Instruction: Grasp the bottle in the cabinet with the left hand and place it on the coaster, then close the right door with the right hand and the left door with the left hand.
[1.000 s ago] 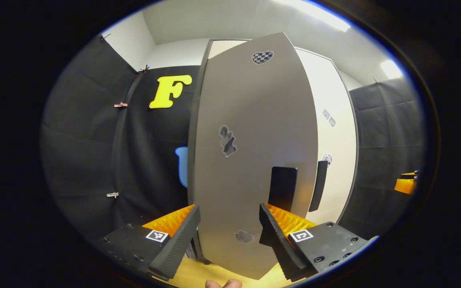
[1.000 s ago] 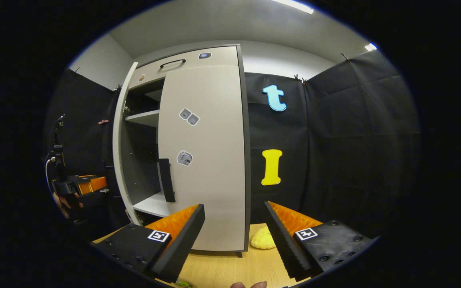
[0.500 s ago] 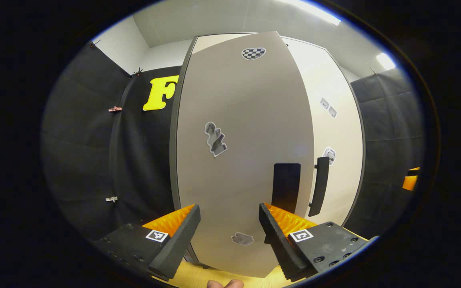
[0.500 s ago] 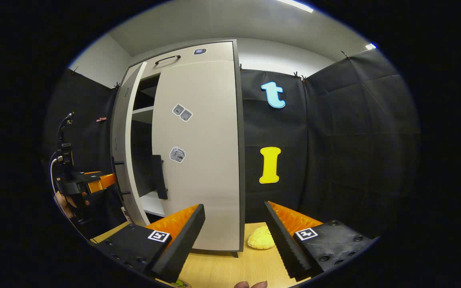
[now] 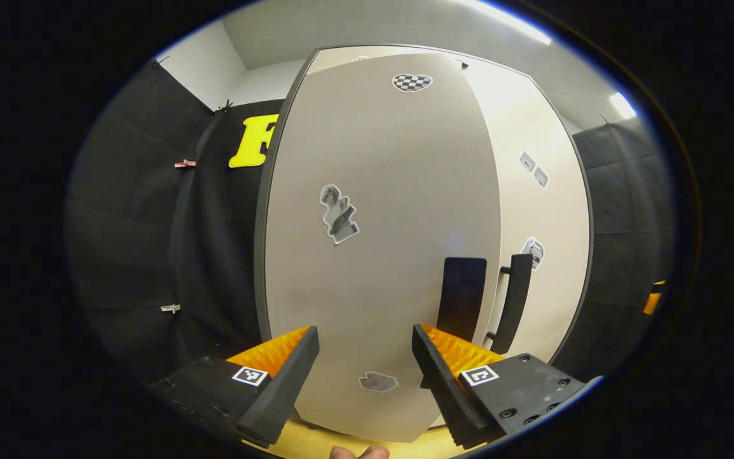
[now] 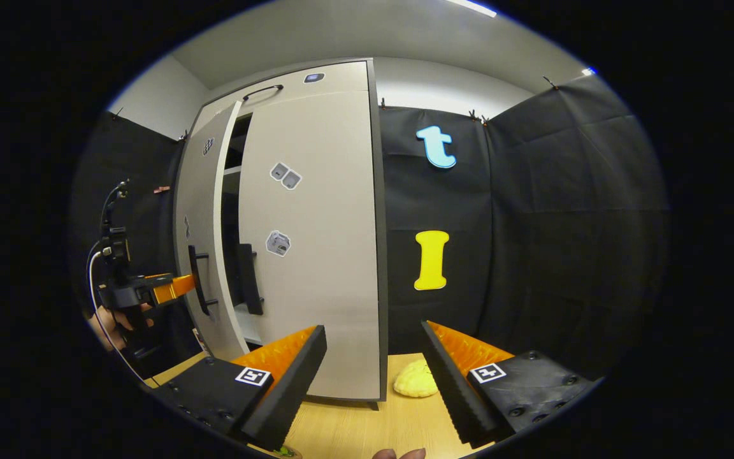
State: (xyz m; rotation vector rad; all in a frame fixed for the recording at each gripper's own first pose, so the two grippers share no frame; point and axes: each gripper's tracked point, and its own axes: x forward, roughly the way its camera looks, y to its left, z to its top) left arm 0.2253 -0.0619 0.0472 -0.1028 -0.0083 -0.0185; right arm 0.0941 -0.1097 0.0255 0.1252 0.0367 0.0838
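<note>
The cabinet's left door looms close in the left gripper view, a pale panel with stickers and a black handle. My left gripper is open right in front of it, holding nothing. In the right gripper view the left door stands slightly ajar, with a narrow dark gap beside the shut right door. There the left gripper, held by a hand, is up against the left door near its handle. My right gripper hangs open over the table, before the right door.
A wooden table carries the cabinet. A yellow lumpy object lies at the cabinet's right foot. A sliver of something green peeks in at the bottom edge. A drawer with a handle tops the cabinet. Black cloth walls surround it.
The left door has swung further toward shut, so the shelves inside are now almost hidden. The left gripper moved along with the door. The right gripper barely shifted.
</note>
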